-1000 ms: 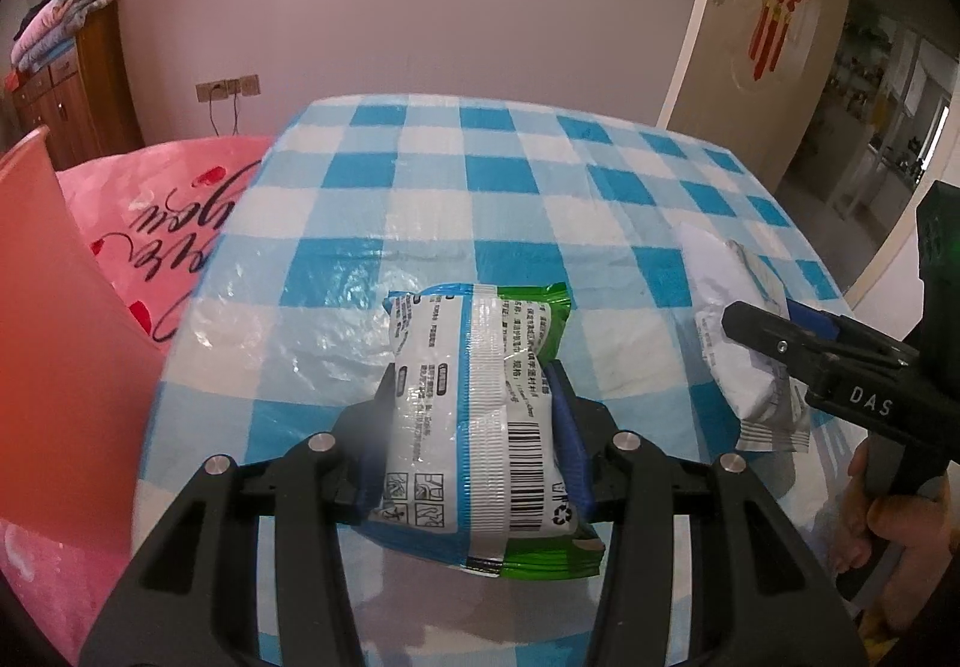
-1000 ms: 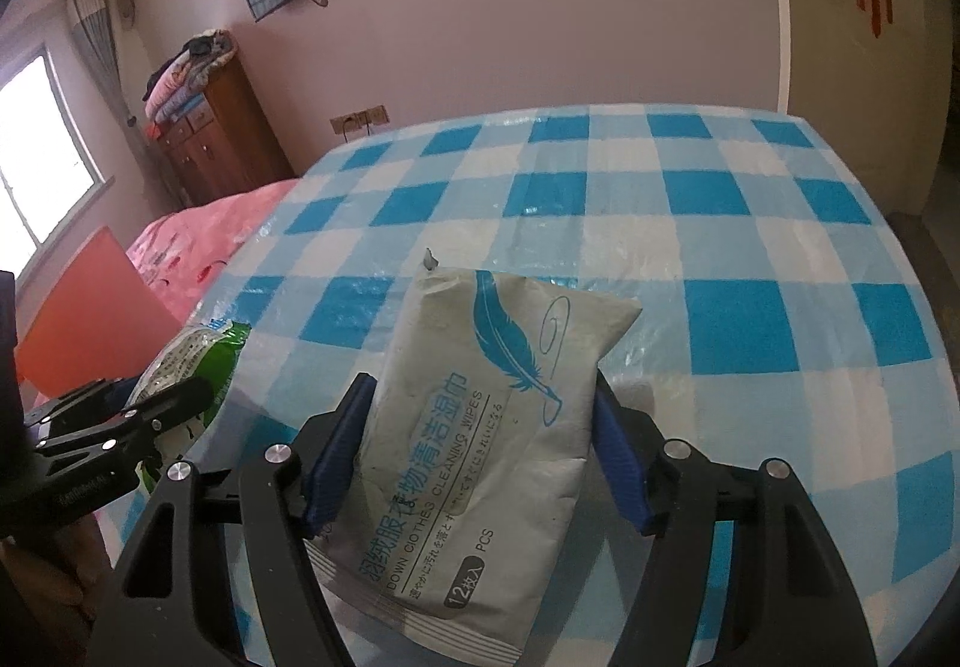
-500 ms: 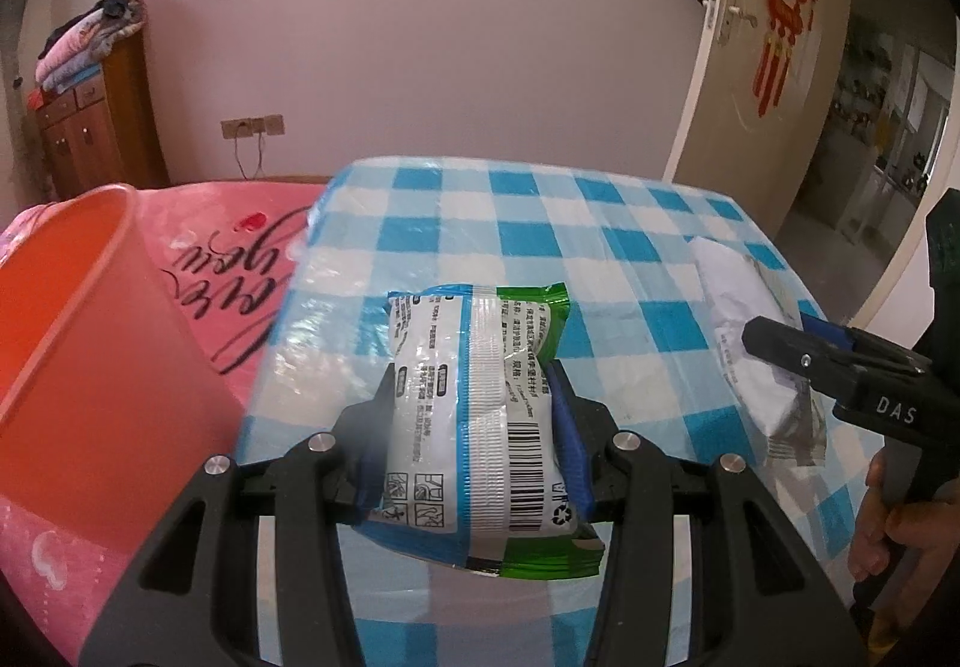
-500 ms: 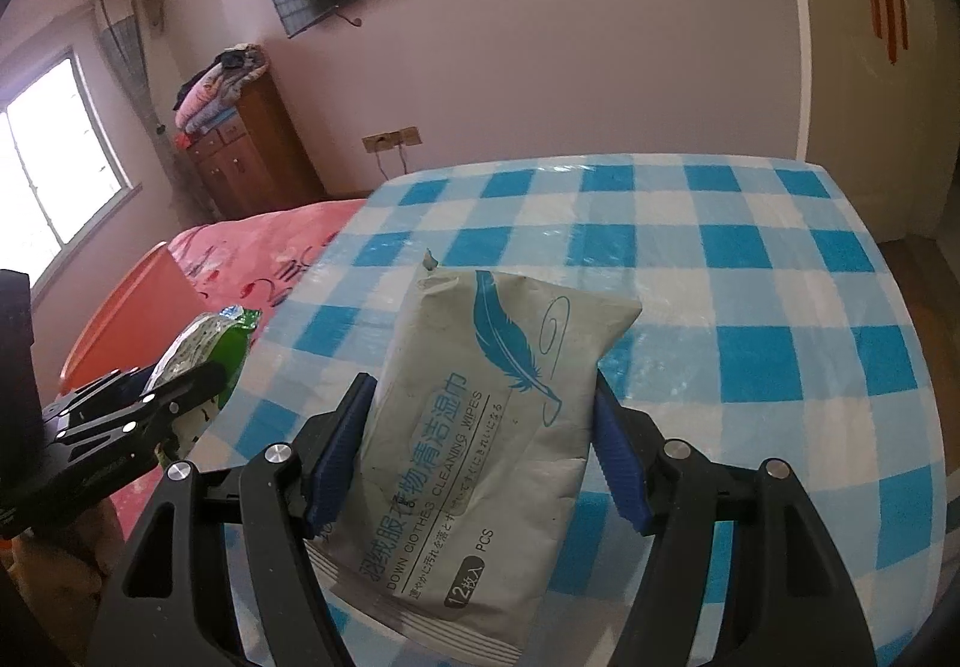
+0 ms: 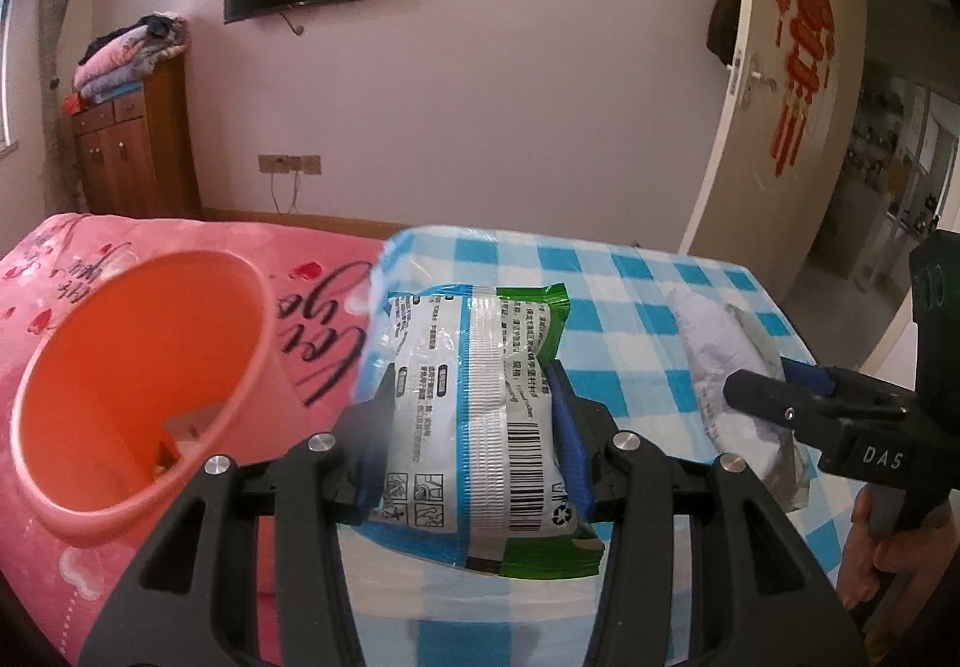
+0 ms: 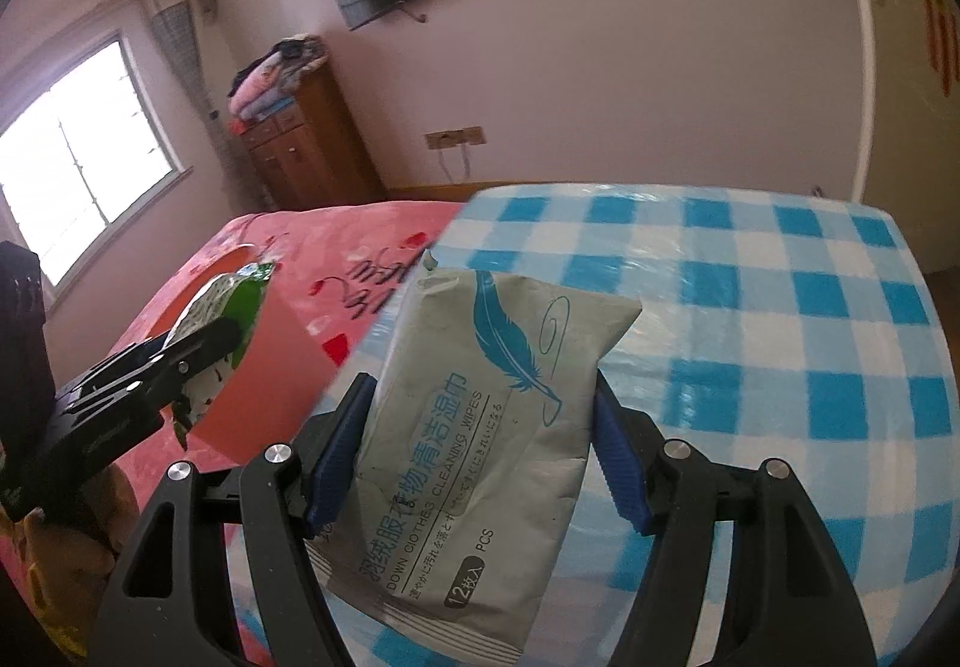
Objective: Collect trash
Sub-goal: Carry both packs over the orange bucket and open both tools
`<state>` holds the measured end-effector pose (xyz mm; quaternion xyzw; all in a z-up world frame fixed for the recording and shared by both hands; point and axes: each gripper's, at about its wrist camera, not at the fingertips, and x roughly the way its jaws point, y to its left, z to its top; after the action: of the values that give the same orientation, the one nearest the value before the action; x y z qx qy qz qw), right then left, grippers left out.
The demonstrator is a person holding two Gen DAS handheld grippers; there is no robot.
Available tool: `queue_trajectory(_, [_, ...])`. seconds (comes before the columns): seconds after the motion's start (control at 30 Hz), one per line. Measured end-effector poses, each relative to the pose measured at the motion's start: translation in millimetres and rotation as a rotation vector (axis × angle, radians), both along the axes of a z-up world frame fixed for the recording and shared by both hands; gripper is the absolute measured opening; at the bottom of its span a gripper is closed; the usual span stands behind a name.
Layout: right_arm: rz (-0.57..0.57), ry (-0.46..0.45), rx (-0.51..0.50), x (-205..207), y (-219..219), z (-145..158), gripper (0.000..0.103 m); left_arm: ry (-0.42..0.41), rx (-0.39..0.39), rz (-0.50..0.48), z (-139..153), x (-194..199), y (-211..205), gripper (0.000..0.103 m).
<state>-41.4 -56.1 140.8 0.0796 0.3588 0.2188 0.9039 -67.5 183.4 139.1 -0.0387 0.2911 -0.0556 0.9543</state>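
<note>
Your left gripper (image 5: 474, 439) angles downward, its black arms reaching forward from the near edge of its own view, and its blue pads are pinched on the two long sides of a white, blue and green packet (image 5: 480, 421). That packet stands lengthwise between the jaws, barcode side facing you, its green far end sticking out beyond the fingertips and its near end hanging below them. It sits over the left edge of the blue-and-white checked tablecloth (image 5: 636, 277), with the open orange bin (image 5: 144, 385) just to its left; the bin tilts its mouth toward you, something small lies at its bottom, and it rests against a pink bedspread (image 5: 78, 253). Your right gripper (image 6: 480, 433) is also tilted downward, and its blue pads clamp the sides of a grey wipes pack (image 6: 480, 415) printed with a blue feather and "DOWN CLOTHES CLEANING WIPES". This pack lies flat between the jaws, its far end reaching past the fingertips and its near end drooping below the arms, over the left part of the checked cloth. In the left wrist view you can see the right gripper at the right edge, carried in your hand (image 5: 882, 547), with the grey pack caught in its jaws. In the right wrist view the left gripper appears at the left with its green-ended packet, out over the pink bedspread and well apart from the grey pack.
</note>
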Motion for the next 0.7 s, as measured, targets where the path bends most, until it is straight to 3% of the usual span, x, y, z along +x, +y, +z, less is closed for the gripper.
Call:
queue_trajectory(0.4, [0.193, -0.041, 0.015, 12.1, 88.5, 39.2, 0.069, -0.051, 0.016, 0.146, 25.6, -19.6, 66.4, 0.048])
queue_trajectory(0.7, [0.333, -0.065, 0.021, 24.3, 168.8, 62.4, 0.069, -0.031, 0.024, 0.252, 21.9, -25.5, 114.7, 0.048])
